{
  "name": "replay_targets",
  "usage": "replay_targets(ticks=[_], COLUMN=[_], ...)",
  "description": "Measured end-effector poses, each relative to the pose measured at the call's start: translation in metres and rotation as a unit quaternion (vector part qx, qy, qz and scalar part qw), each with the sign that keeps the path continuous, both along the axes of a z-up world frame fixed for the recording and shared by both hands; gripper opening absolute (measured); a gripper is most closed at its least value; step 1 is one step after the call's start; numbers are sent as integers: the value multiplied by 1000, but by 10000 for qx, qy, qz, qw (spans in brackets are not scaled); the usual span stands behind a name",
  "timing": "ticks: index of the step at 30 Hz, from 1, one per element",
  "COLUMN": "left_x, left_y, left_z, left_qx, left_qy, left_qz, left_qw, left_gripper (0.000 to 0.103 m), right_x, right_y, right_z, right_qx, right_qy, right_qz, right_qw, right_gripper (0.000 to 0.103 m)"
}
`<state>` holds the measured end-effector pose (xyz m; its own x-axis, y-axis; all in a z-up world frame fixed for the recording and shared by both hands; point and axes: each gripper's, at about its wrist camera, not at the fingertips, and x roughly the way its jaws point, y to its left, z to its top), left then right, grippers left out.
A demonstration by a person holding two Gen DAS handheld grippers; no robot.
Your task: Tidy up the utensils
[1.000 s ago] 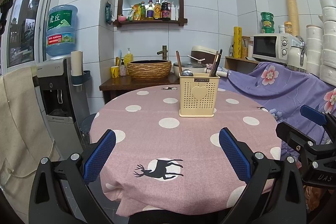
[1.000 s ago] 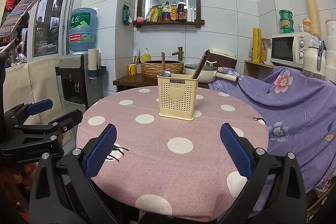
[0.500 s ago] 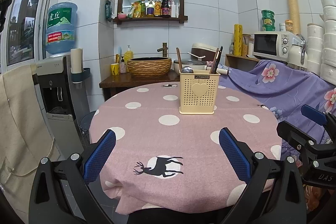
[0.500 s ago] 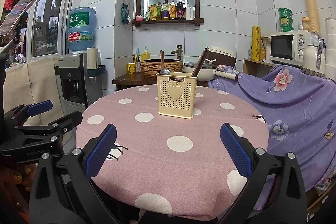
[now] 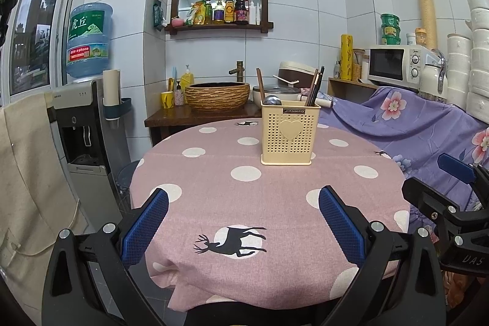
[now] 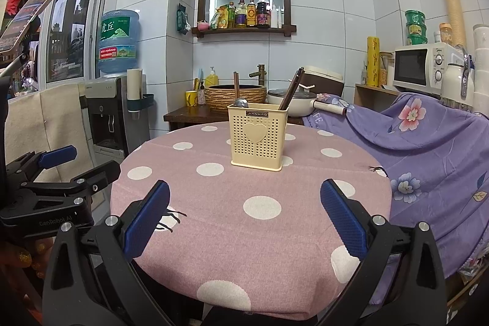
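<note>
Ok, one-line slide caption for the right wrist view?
Open right gripper faces a beige utensil holder with chopsticks on a pink polka-dot tablecloth.

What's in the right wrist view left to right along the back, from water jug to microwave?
Water jug → yellow mug → woven basin → utensil holder → white pot → yellow roll → microwave.
</note>
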<state>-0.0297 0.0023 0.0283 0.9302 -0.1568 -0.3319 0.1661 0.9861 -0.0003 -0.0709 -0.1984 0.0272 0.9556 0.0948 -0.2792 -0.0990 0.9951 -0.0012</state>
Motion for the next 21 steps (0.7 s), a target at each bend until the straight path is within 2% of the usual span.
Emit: replay_targets(ticks=[21], left_x=[0], left_y=[-1], left_z=[0], left_qx=[-10], left_qy=[60], left_qz=[29], left_qw=[10000], left_gripper=[97], right_x=[1], right_y=[-1], right_z=[-7], right_qx=[38], right_qy=[107], right_qz=[11], right_qw=[9999], right_gripper=[97])
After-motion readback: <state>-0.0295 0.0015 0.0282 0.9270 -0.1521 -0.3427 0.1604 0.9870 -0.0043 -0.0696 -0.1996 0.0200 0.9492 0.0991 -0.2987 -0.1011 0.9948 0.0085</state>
